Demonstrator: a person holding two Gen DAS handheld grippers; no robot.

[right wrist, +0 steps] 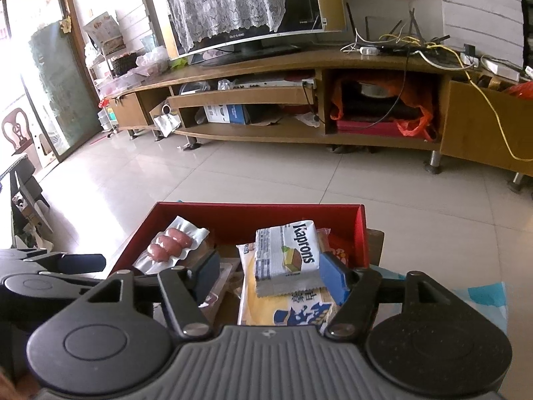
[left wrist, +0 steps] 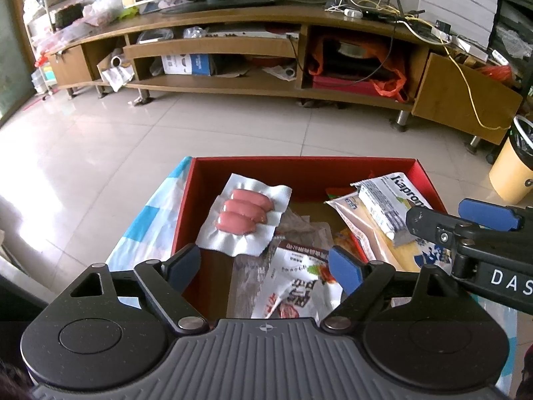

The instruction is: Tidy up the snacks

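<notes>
Two hand-held grippers are hovering over a red box (left wrist: pixel 429 180) of snacks, the left gripper (left wrist: pixel 266 263) and right gripper (right wrist: pixel 269 273) both released, grasping nothing. The wafer pack (right wrist: pixel 286 256) near the right wall is looking light and crinkly, best pinched across its short sides.

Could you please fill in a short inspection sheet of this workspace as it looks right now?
Surface: blue and white checked cloth under the box; pale glossy tile floor around.
Job's things: red open cardboard box holding a clear vacuum pack of three pink sausages, a white Kaprons wafer pack on top of a yellow wrapped snack pack, and a white printed pouch.
Clutter: nothing seen outside the box.
Grippers: left tool open, empty; right tool open above the wafer pack, pads not pressing.
Cables: yellow cable hanging off the stand.
Surroundings: long wooden TV stand, cluttered shelves; cream bin.
</notes>
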